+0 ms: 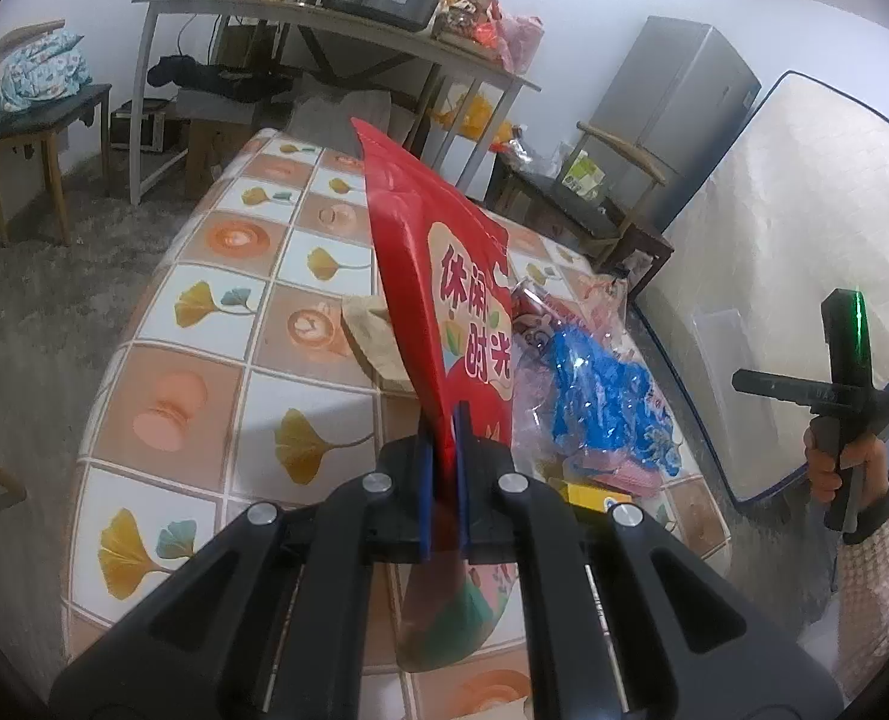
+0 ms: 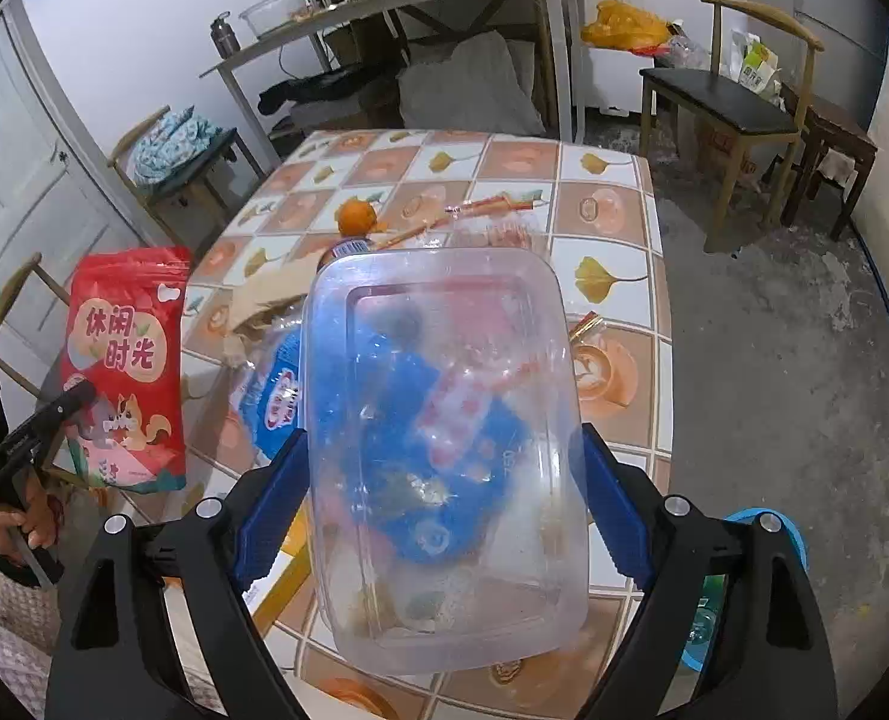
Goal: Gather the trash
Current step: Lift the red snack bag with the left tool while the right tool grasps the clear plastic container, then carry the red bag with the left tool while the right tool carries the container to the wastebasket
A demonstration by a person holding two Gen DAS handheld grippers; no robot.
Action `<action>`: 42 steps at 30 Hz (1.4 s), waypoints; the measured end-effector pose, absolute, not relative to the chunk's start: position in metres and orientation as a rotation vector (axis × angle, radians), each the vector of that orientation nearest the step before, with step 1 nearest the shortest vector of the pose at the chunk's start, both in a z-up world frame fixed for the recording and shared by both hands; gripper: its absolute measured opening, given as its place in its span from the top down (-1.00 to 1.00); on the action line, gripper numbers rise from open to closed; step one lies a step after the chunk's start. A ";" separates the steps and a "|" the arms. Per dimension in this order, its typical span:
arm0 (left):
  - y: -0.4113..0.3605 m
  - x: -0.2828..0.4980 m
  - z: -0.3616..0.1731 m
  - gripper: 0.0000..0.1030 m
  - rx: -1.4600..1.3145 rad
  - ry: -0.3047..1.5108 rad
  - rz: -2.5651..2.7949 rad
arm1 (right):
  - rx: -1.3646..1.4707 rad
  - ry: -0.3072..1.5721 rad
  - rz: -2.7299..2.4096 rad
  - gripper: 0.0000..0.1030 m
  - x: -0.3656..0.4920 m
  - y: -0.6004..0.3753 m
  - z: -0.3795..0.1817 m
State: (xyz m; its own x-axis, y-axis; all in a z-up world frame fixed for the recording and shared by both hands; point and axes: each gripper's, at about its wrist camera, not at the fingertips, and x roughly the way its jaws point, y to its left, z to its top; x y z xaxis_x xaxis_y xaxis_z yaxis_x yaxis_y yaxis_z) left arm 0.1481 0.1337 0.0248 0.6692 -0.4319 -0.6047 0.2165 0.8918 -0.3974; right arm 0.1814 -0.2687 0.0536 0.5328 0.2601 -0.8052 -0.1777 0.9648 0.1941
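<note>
My left gripper (image 1: 444, 423) is shut on the lower edge of a red snack bag (image 1: 444, 276), which stands upright above the tiled table (image 1: 204, 300). In the right wrist view the same red bag (image 2: 123, 360) hangs at the left. My right gripper (image 2: 444, 438) stands wide, its blue pads (image 2: 276, 498) pressed on both sides of a clear plastic container (image 2: 444, 360) lifted over the table. Loose trash lies below: a blue wrapper (image 1: 600, 396), brown paper (image 1: 372, 330), a yellow box (image 1: 594, 495) and an orange (image 2: 357, 216).
A long side table (image 1: 336, 24) with a cooker and bags stands behind. Chairs (image 2: 738, 102) sit around the room, with a fridge (image 1: 672, 114) and an upright mattress (image 1: 804, 252) to the right. A blue round rim (image 2: 795, 537) shows beside the table's near corner.
</note>
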 end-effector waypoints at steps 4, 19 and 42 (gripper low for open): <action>0.136 0.142 0.034 0.91 -0.303 0.726 -0.375 | 0.103 0.949 0.262 -0.62 0.174 -0.270 0.061; 0.125 0.117 0.075 0.92 -0.284 0.634 -0.430 | 0.179 0.838 0.249 -0.62 0.129 -0.292 0.083; -0.171 0.149 0.101 0.92 -0.049 0.810 -1.025 | 0.575 0.757 -0.222 -0.61 -0.061 -0.509 0.001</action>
State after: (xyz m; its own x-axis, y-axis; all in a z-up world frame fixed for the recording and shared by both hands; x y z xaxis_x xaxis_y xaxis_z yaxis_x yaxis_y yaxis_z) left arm 0.1491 -0.1707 0.1014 0.2613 -0.7739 -0.5768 0.7397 0.5445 -0.3955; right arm -0.0612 -0.5094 0.0011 0.7129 0.0126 -0.7011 0.3893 0.8245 0.4107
